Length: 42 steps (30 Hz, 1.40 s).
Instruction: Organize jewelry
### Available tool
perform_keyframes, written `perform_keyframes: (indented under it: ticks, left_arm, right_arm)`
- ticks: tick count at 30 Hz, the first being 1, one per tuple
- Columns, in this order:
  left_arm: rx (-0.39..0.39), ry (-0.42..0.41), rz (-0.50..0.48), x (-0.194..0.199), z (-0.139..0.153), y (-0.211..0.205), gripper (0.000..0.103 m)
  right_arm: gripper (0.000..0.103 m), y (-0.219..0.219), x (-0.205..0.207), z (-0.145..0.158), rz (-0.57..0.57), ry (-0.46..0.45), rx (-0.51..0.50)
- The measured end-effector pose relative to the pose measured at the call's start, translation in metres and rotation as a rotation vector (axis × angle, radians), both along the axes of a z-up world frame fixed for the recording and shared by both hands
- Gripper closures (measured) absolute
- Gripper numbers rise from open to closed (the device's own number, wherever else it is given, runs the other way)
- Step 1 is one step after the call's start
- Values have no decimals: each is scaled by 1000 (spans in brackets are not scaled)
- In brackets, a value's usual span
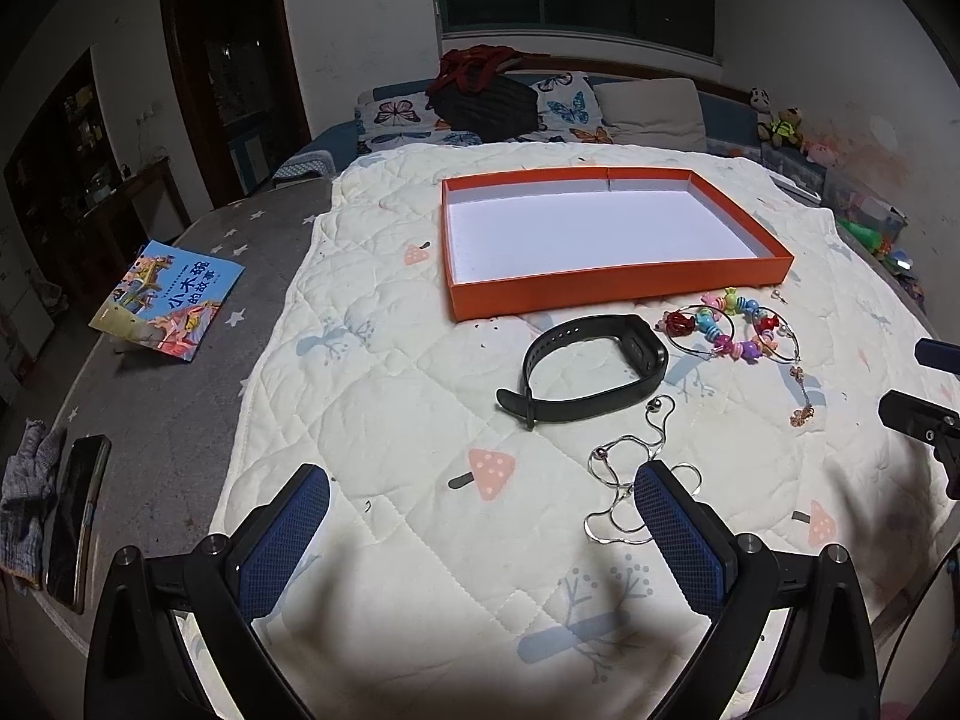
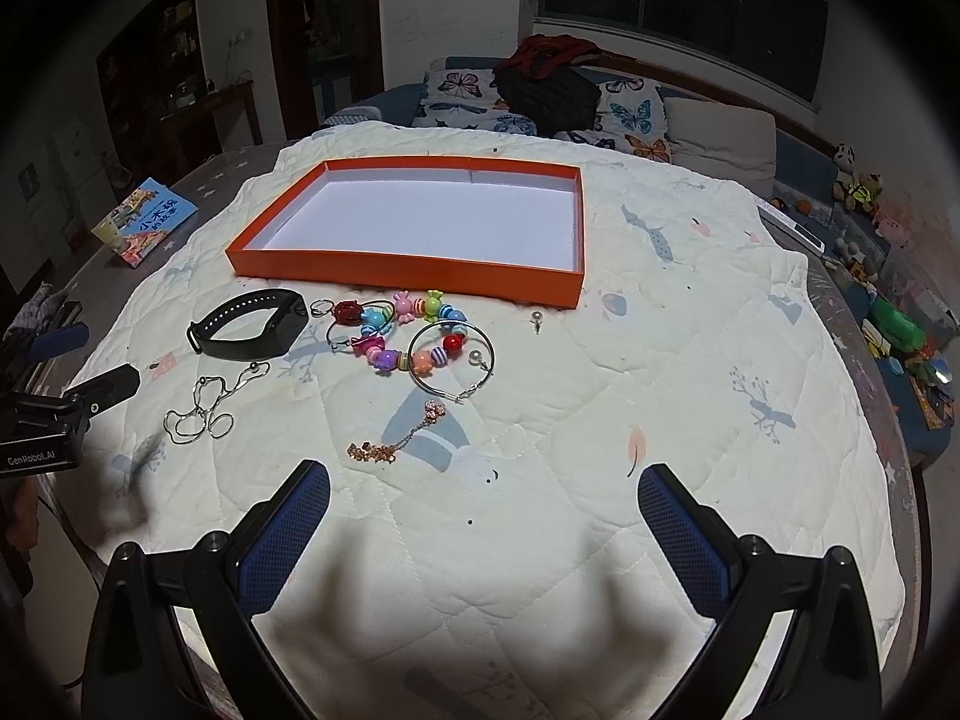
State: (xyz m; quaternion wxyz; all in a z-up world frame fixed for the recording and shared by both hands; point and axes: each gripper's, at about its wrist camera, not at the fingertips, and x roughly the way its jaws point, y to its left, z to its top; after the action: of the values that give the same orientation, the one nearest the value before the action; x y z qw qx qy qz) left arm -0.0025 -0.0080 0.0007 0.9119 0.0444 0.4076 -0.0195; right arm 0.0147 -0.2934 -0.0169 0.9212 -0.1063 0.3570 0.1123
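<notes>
Two claws hang over the quilted bed cover, and you hold both with their fingers spread wide apart and nothing between them. Your left claw (image 1: 482,501) hovers near the silver chain necklace (image 1: 630,480), whose loops lie just beside and partly behind its right blue pad (image 1: 678,534). Your right claw (image 2: 483,501) sits over bare quilt (image 2: 600,420), with the rose-gold chain (image 2: 399,438) just beyond its left fingertip. Farther out, the orange tray (image 2: 408,270) lies flat on the quilt, its white floor holding nothing. All the jewelry lies outside it, along its near side. From your right view, the black watch band (image 2: 246,324) lies to the left, then the colourful bead bracelet (image 2: 408,330) tangled with two silver hoops (image 2: 450,360), one carrying a small pearl. A small ring (image 2: 321,307) rests between the band and the beads, and a tiny stud (image 2: 536,319) lies alone to the right, close to the tray's near wall. On the grey star-print sheet at far left you can see a picture book (image 1: 168,300), and nearer to you a dark phone (image 1: 75,516) beside a crumpled grey cloth (image 1: 24,492). Butterfly-print pillows (image 1: 564,108) sit at the far end of the bed.
</notes>
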Motion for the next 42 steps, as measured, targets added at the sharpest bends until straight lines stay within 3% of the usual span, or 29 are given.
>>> perform_keyframes:
  ticks: [21, 31, 42]
  left_arm:
    - [2, 16, -86, 27, -2, -4, 0]
    - [-41, 44, -228, 55, -6, -16, 0]
    - [-35, 87, -395, 96, -16, -35, 0]
  right_arm:
    - [0, 2, 10, -5, 18, 23, -6]
    - [0, 8, 21, -4, 72, 39, -27]
    - [1, 13, 37, -5, 128, 73, -32]
